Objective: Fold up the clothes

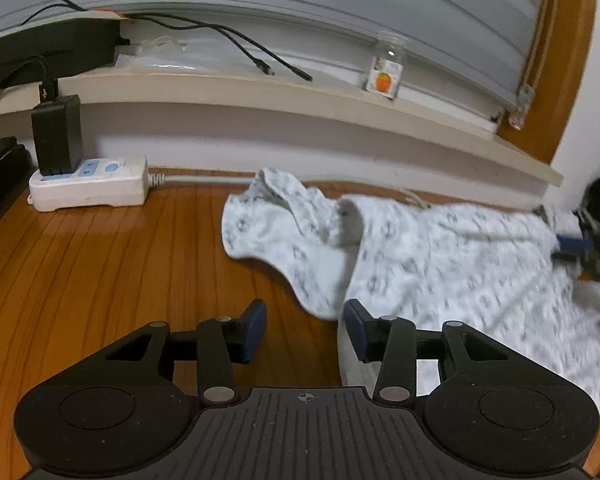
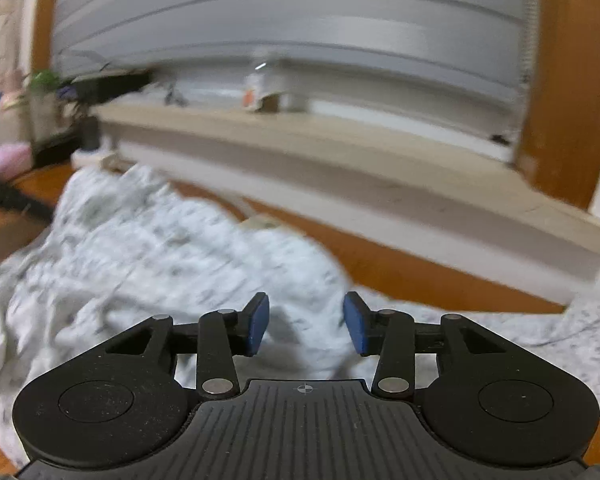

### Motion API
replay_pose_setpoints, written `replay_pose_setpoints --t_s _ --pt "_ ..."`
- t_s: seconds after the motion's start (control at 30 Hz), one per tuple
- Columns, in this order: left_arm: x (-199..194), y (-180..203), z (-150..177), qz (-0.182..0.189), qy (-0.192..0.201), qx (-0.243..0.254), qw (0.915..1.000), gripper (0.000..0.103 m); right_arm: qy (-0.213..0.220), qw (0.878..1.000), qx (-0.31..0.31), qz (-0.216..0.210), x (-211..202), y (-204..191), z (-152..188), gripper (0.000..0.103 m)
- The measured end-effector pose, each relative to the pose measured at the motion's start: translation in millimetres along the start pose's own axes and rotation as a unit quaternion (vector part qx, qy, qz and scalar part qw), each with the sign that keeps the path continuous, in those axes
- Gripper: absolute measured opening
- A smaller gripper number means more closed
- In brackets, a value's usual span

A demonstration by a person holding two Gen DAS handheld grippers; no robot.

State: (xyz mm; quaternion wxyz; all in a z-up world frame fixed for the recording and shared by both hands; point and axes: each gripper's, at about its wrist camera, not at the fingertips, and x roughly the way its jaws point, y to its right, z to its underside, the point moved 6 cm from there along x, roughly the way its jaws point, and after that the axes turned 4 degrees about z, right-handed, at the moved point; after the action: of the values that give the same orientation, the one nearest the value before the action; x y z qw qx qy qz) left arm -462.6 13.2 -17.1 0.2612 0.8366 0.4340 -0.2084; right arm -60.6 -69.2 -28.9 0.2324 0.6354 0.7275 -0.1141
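Nearest, the left gripper (image 1: 305, 325) hangs with its jaws spread and nothing between them, at the near hem of the patterned white garment (image 1: 440, 264), which lies rumpled on the wooden table (image 1: 112, 264). The right gripper (image 2: 305, 322) is likewise released, hovering over bunched cloth. A good fold likely starts by pinching a single layer at an edge with each gripper. Farther back, keep the cloth away from the power strip (image 1: 92, 184) and the jar (image 1: 388, 68) on the sill.

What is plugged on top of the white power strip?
A black charger block stands plugged into the white power strip, with a cable entering its top. The sockets beneath the block are covered.
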Motion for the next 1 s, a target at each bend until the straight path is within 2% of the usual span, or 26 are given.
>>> replay_pose_setpoints --t_s 0.17,0.27,0.3,0.4,0.43,0.5,0.53,0.6,0.63,0.73,0.77,0.87,1.0 --pt "13 -16 -18 0.029 0.012 -0.052 0.9982 0.047 -0.012 1.000 -0.006 -0.024 7 -15 15 0.049" --pt "27 -26 -27 0.029 0.009 -0.076 0.9967 0.044 -0.020 0.999 -0.001 -0.033 8 -13 15 0.051" --pt "31 -29 -28 0.025 0.005 -0.078 0.9966 0.039 -0.027 0.999 -0.002 -0.033 10 -13 16 0.052" --pt "37 -30 -35 0.011 0.001 -0.055 0.9984 0.002 -0.033 0.999 -0.006 -0.031 12 -16 18 0.053" --pt "34 -28 -41 0.001 0.010 -0.040 0.9992 0.002 -0.034 0.999 -0.008 -0.031 12 -16 18 0.053" --pt "13 -28 -66 -0.028 0.064 -0.018 0.9974 0.002 -0.035 0.999 -0.011 -0.029 12 -18 19 0.053" --pt "2 -31 -79 -0.029 0.087 -0.023 0.9955 0.002 -0.034 0.999 -0.012 -0.030 12 -18 20 0.053" --pt "-8 -34 -96 -0.045 0.100 -0.013 0.9939 0.002 -0.034 0.999 -0.014 -0.033 12 -19 20 0.053" --pt "-2 -35 -97 -0.066 0.082 0.004 0.9945 0.002 -0.035 0.999 -0.015 -0.034 12 -19 20 0.053" --pt "25 -40 -77 -0.089 -0.003 0.031 0.9956 0.008 -0.037 0.999 -0.013 -0.036 12 -19 21 0.053" --pt "29 -42 -67 -0.089 -0.013 0.031 0.9955 0.008 -0.037 0.999 -0.011 -0.036 12 -18 20 0.053" --pt "27 -48 -42 -0.084 -0.017 0.016 0.9962 0.017 -0.035 0.999 -0.011 -0.036 11 -17 20 0.054" --pt "10 -46 -24 -0.074 -0.007 0.014 0.9971 0.028 -0.019 0.999 -0.016 -0.033 4 -22 14 0.054"
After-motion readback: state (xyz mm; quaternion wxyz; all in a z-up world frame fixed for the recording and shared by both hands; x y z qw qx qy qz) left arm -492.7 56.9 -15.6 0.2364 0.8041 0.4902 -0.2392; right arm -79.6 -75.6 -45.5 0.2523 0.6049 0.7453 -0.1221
